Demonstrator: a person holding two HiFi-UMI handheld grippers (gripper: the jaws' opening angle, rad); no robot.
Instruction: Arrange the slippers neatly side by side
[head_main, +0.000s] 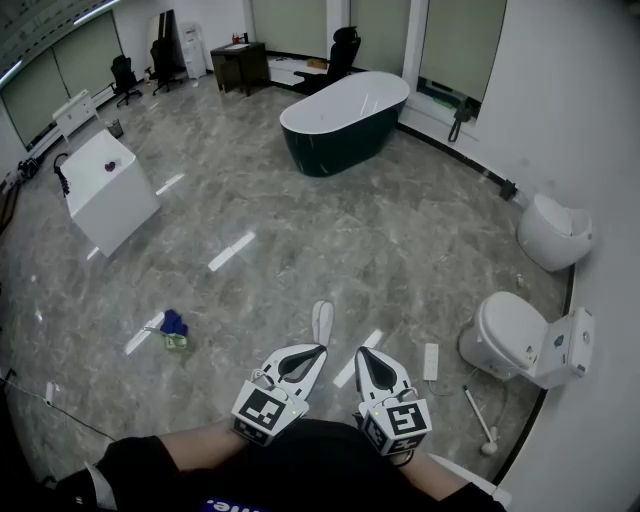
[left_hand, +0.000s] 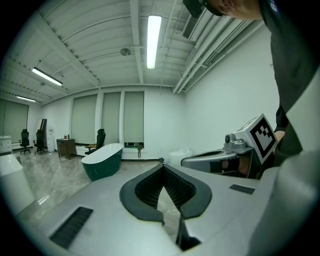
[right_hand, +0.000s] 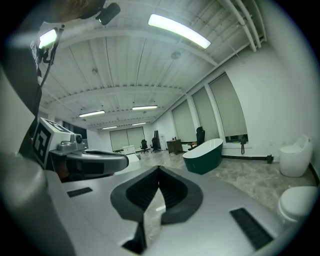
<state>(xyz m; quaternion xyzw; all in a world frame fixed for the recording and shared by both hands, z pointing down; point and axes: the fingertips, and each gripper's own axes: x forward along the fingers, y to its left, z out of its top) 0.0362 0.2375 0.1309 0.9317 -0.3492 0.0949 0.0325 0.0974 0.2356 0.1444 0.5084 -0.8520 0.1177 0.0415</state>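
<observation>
1. The floor is glossy grey marble-look stone, streaked with bright reflections.
2. The bathtub looks smooth and glossy, dark green outside, white inside.
3. The left claw and the right claw show matt grey plastic with black ribbed pads.

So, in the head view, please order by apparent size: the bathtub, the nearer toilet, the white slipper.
Largest: bathtub.
Then: nearer toilet.
Smallest: white slipper.
The bathtub stands farthest, yet looks biggest.
</observation>
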